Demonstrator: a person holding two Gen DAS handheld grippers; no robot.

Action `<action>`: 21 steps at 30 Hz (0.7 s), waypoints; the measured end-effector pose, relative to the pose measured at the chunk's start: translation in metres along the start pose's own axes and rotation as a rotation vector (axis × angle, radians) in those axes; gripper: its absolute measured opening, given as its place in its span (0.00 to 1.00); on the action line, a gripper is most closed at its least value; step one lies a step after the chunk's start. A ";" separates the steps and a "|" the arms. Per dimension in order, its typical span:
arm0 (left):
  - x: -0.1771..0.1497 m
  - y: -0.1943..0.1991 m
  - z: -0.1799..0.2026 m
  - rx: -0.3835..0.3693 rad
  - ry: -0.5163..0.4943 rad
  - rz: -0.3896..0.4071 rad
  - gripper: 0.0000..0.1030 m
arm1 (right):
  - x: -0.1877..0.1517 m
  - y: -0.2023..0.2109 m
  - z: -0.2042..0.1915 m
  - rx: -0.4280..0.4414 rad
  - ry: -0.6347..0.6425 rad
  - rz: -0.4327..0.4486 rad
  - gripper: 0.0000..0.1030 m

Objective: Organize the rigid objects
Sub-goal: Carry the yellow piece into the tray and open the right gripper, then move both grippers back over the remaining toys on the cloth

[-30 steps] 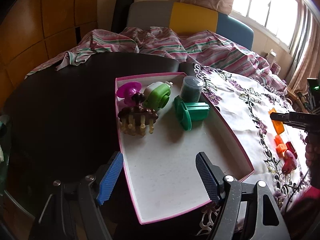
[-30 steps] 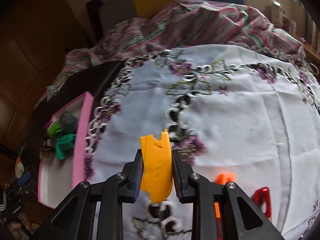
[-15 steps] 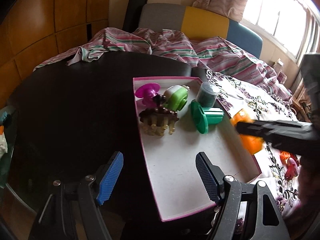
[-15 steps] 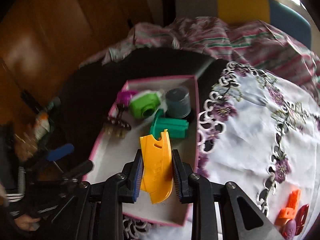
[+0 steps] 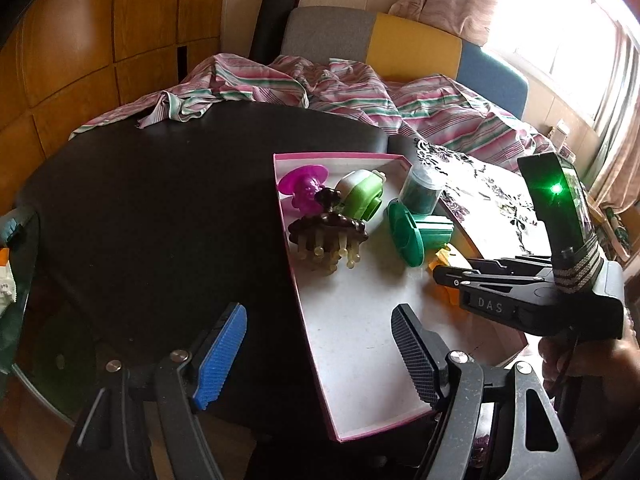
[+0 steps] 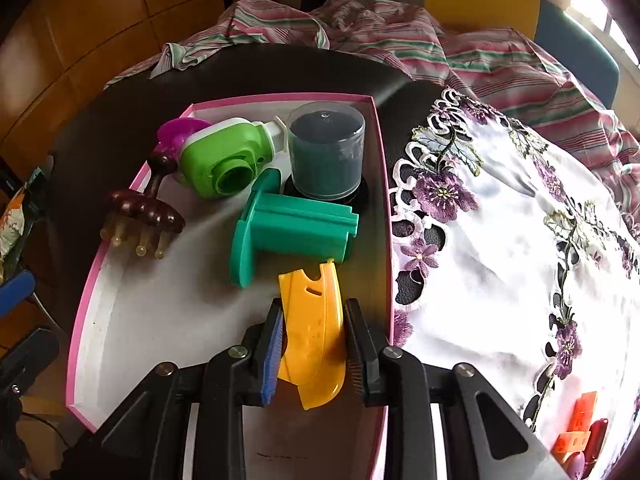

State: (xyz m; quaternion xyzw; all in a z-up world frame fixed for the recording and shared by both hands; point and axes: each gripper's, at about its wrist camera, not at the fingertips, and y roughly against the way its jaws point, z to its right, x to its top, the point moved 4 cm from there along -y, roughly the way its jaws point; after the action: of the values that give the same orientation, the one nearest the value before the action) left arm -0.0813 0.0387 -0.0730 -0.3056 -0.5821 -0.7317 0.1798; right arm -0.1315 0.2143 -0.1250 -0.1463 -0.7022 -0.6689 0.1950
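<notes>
the right gripper [image 6: 312, 344] is clamping a yellow clip [image 6: 314, 332] above the pink tray [image 6: 104, 256], just beside the teal holder [image 6: 292, 232]. the left gripper [image 5: 320, 356] is hanging spread wide, holding nothing, over the tabletop [image 5: 160, 208] at the tray's near edge.

Both grippers are black plastic with silver screws; the left gripper [image 5: 318, 354] wears one blue ribbed pad, the right gripper [image 6: 313, 354] reads "DAS".

My pink-rimmed white tray [image 6: 382, 184] holds a yellow piece [image 6: 314, 328], teal spool [image 6: 288, 230] and lime-green toy camera [image 6: 224, 160]; purple-flowered white cloth [image 6: 500, 240] at right
</notes>
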 end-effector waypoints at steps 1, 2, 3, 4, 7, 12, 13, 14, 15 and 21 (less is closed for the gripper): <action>0.000 0.000 0.000 0.001 -0.002 0.000 0.74 | 0.000 0.000 0.000 0.005 -0.002 0.001 0.30; 0.000 0.001 0.001 0.002 -0.003 0.001 0.74 | 0.000 0.001 0.000 0.013 -0.007 0.000 0.31; 0.000 0.001 0.001 0.004 -0.004 0.001 0.74 | 0.000 0.002 0.000 0.019 -0.011 0.000 0.33; 0.001 0.001 0.001 0.004 -0.005 0.002 0.74 | 0.000 0.004 0.000 0.025 -0.018 0.006 0.34; 0.002 0.002 0.002 0.005 -0.009 0.006 0.74 | 0.003 0.011 0.001 0.048 -0.031 0.033 0.39; 0.003 0.002 0.005 0.004 -0.017 0.007 0.74 | 0.003 0.027 0.008 0.057 -0.061 0.068 0.40; 0.002 0.003 0.006 0.005 -0.020 0.007 0.74 | 0.003 0.030 0.010 0.057 -0.067 0.074 0.40; 0.002 0.003 0.007 0.005 -0.023 0.007 0.74 | 0.003 0.032 0.012 0.057 -0.072 0.082 0.40; 0.002 0.003 0.008 0.004 -0.026 0.007 0.74 | 0.002 0.036 0.015 0.059 -0.078 0.089 0.40; 0.002 0.004 0.014 0.001 -0.043 0.007 0.74 | -0.001 0.054 0.027 0.057 -0.102 0.123 0.40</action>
State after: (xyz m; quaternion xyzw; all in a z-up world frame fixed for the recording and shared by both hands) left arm -0.0770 0.0511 -0.0669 -0.3234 -0.5851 -0.7241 0.1699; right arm -0.1073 0.2448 -0.0789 -0.2175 -0.7197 -0.6270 0.2039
